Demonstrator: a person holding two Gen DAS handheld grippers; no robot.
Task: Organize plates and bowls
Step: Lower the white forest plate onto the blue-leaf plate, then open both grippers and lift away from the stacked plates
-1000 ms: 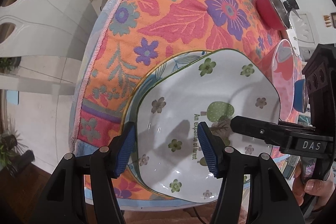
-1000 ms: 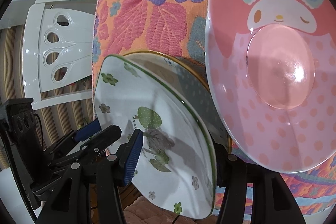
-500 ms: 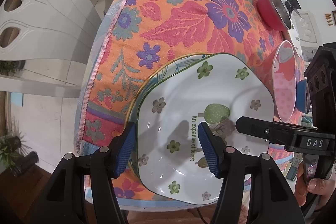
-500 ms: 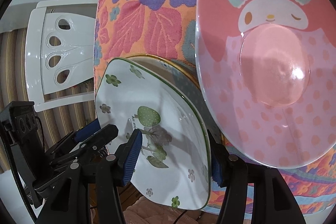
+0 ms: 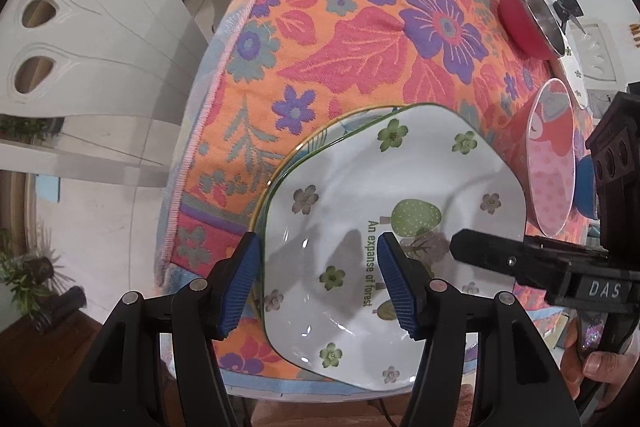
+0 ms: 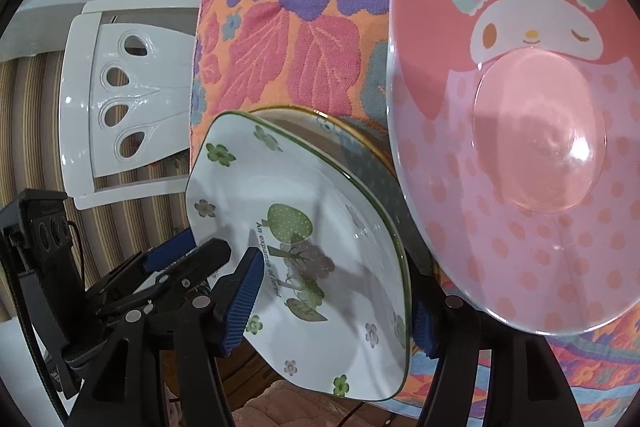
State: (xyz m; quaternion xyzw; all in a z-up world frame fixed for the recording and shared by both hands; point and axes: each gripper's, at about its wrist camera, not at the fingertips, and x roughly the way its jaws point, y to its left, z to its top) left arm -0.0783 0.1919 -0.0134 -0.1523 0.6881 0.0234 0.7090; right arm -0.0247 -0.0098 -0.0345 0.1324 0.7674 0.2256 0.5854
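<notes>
Plate, left wrist view: white, flowered, lying on a second plate at the near edge of the table. Left hand-held gripper straddles its near-left rim, jaws part-open, pads clear of it. Printed text runs toward the camera.

Right wrist view: right hand-held gripper straddles the plate's right rim, jaws opening, no pad contact seen. Pink plate lies just beside. Step judged: stacking done, release under way. Next move calls for lifting both clear, then taking the pink plate
</notes>
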